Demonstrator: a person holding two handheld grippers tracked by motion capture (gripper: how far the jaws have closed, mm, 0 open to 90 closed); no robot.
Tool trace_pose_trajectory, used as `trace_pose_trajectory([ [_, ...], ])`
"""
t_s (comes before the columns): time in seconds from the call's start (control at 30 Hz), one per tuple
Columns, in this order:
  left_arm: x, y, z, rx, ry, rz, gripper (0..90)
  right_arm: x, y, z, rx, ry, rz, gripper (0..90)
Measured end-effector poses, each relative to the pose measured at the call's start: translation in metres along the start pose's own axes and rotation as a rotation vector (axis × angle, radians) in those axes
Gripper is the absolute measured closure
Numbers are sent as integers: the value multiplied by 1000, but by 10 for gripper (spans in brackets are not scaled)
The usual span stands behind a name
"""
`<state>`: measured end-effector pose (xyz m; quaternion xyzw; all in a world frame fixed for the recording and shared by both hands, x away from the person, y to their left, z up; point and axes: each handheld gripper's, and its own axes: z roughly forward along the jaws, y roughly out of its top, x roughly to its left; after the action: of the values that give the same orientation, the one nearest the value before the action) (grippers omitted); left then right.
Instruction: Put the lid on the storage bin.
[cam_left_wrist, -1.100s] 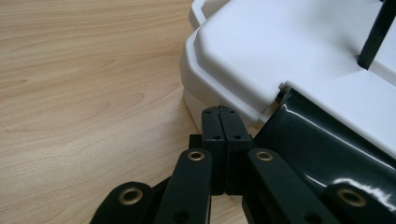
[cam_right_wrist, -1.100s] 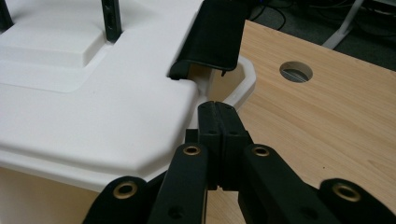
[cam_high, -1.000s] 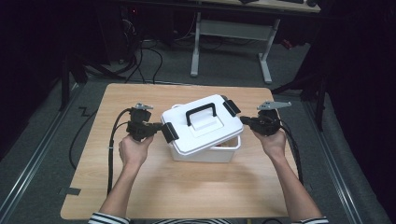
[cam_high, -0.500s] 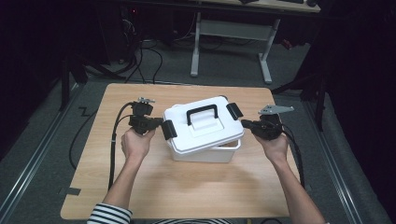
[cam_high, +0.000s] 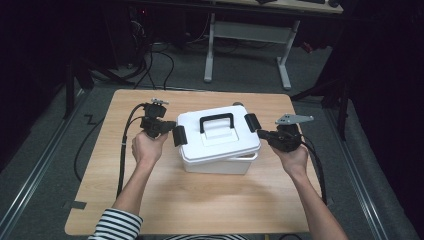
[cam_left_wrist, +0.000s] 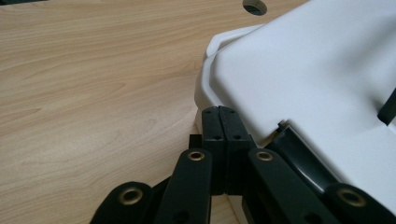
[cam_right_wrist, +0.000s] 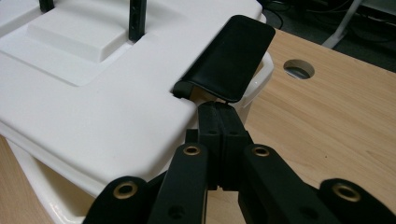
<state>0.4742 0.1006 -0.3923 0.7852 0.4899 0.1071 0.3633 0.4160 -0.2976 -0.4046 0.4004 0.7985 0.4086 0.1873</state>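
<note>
Dim room; box (cam_high: 220, 150) interior hidden under skewed lid (cam_high: 217, 135).

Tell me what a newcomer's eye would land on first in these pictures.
The white storage box stands out mid-table, its lid sitting askew with a black handle on top. A black latch on its left end and another latch on its right are both flipped up. The left gripper and the right gripper flank the box, jaws shut, each tip at a latch.

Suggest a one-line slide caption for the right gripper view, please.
Shut right gripper tucked under the raised black latch of the white box lid.
</note>
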Motion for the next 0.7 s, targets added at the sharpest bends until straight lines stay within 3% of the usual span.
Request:
trace_pose_trajectory([
  [0.33, 6, 5, 6, -18, -34, -24, 900, 6, -4, -6, -17, 2, 11, 900],
  [0.7, 3, 14, 12, -3, -9, 3, 900, 11, -7, -9, 0, -13, 5, 900],
])
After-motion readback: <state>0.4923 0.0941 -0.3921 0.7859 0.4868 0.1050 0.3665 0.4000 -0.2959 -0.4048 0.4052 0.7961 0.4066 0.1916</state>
